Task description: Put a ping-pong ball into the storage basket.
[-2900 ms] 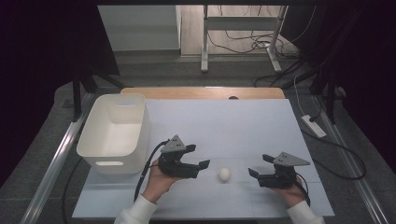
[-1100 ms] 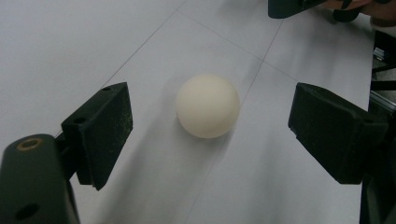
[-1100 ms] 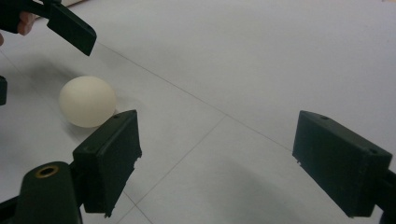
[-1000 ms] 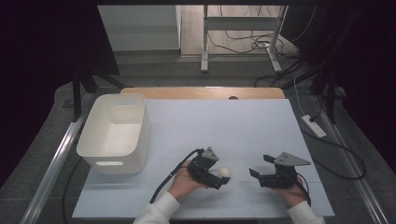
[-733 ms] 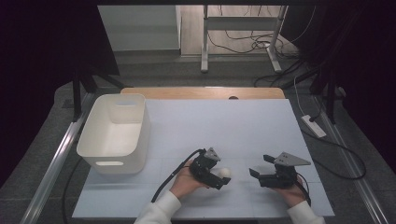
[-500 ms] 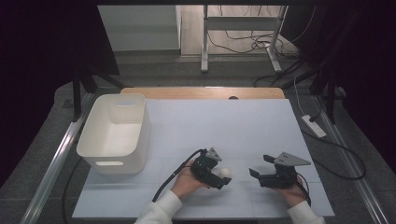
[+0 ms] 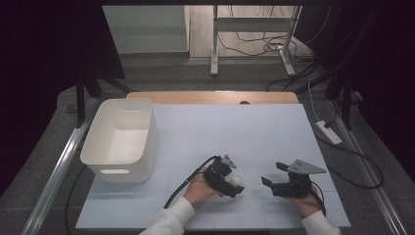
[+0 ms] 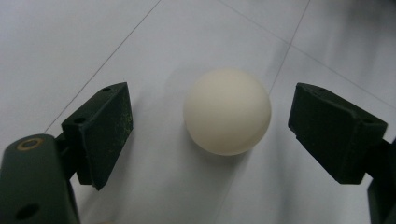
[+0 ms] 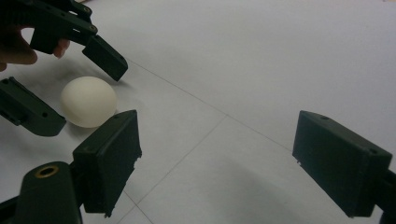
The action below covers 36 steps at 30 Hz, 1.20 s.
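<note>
— What is counted from the high view?
— One white ball [image 7: 237, 180], one white bin [image 7: 120, 138] and two grippers are seen on a pale table [image 7: 235, 132]. The ball lies near the front edge, between the jaws of the left gripper [image 7: 234, 186]; the right gripper [image 7: 272, 174] is held just beside it, to its right, with jaws spread. The bin stands at the table's left edge, well apart, and a broad bare stretch of table is left behind the grippers.

— And from the left gripper view?
— A single ball [image 8: 227, 111], smooth, matte and cream-white, is shown resting on the table [image 8: 93, 42]. The two black jaws are set apart on either side of it, with a gap left at each side; nothing is clamped.

— From the right gripper view?
— The right gripper [image 9: 215, 158] is pictured wide open over bare table [image 9: 261, 60], gripping nothing. The ball [image 9: 88, 101] is seen at the left, flanked by the left gripper [image 9: 77, 95], whose jaws are parted around it.
</note>
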{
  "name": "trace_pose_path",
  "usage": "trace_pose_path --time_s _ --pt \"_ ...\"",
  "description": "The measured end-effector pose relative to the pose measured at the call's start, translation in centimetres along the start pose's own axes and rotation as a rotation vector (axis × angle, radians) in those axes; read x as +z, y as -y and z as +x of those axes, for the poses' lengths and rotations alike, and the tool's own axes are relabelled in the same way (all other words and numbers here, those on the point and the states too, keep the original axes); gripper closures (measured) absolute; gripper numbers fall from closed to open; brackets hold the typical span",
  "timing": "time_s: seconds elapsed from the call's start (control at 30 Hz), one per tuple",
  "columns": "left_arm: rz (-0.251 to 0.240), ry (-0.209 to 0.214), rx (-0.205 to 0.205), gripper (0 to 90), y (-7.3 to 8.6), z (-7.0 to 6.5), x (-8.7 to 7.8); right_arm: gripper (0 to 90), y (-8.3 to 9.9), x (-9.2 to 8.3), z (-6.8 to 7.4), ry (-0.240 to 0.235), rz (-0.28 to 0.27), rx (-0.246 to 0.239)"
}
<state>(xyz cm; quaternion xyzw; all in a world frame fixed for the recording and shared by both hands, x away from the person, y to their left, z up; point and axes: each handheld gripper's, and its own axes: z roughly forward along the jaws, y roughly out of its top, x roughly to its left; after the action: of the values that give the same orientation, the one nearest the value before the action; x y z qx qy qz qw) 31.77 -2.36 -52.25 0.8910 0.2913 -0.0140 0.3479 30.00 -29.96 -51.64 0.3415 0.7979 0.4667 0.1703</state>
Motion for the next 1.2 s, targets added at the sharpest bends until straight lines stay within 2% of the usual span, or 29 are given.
trace_pose_path --time_s 0.43,0.57,0.7,0.8,1.03,1.2 --pt "0.001 -0.002 -0.011 17.7 -0.15 0.35 0.36 14.8 -0.02 -0.03 -0.05 0.001 -0.004 0.001" --pt "0.002 -0.014 -0.009 20.8 -0.17 0.36 0.3 14.8 -0.03 -0.06 -0.06 0.002 -0.007 0.0" --pt "-0.003 -0.01 -0.007 27.3 -0.15 0.35 0.2 14.8 -0.04 -0.07 -0.07 0.003 -0.008 0.001" --pt "-0.003 -0.005 0.013 33.0 -0.15 0.11 0.25 14.8 -0.05 -0.09 -0.08 0.004 -0.009 0.002" --pt "-0.011 -0.003 0.031 48.7 -0.15 -0.28 0.03 14.8 -0.06 -0.16 -0.1 0.007 -0.011 0.004" --pt "-0.01 -0.012 0.032 50.5 -0.14 -0.2 -0.14 14.8 -0.06 -0.16 -0.11 0.008 -0.012 0.003"
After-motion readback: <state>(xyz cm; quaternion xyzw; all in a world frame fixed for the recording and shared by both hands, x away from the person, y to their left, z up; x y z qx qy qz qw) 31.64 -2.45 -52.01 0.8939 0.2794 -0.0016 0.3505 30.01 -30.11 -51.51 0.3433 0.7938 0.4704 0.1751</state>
